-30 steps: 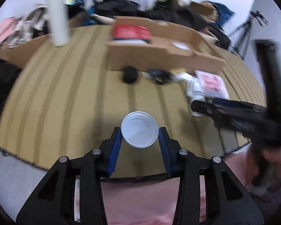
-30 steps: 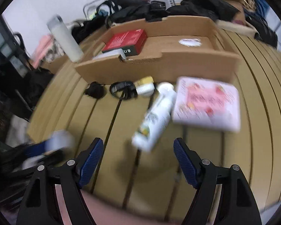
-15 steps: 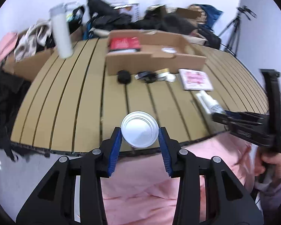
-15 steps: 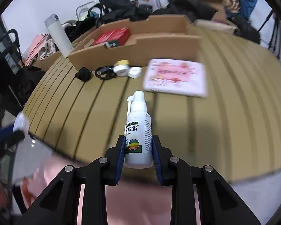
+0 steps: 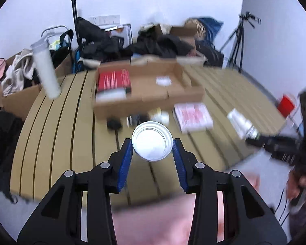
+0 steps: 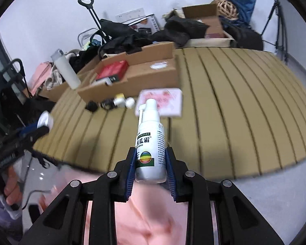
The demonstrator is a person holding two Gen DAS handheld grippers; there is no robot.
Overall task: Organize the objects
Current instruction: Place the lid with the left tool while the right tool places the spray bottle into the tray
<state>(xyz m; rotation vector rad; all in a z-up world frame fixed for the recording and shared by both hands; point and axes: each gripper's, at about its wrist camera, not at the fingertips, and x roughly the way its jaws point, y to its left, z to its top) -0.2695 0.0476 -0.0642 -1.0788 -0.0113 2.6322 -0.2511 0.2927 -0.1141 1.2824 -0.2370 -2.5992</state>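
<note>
White spray bottle (image 6: 151, 143) clamped at base between right gripper (image 6: 151, 163) pads, nozzle pointing away, lifted above slatted table (image 6: 234, 106). Left gripper (image 5: 152, 155) jaws closed on small round white jar (image 5: 152, 144), possibly lid, also raised. Cardboard tray (image 5: 149, 100) with red box (image 5: 114, 79) beyond, blurred.

One spray bottle (image 6: 151, 143), perhaps two boxes (image 5: 149, 87)

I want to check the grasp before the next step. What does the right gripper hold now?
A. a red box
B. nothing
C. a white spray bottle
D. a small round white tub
C: in the right wrist view the right gripper has its blue pads pressed on the base of the white spray bottle.
</note>
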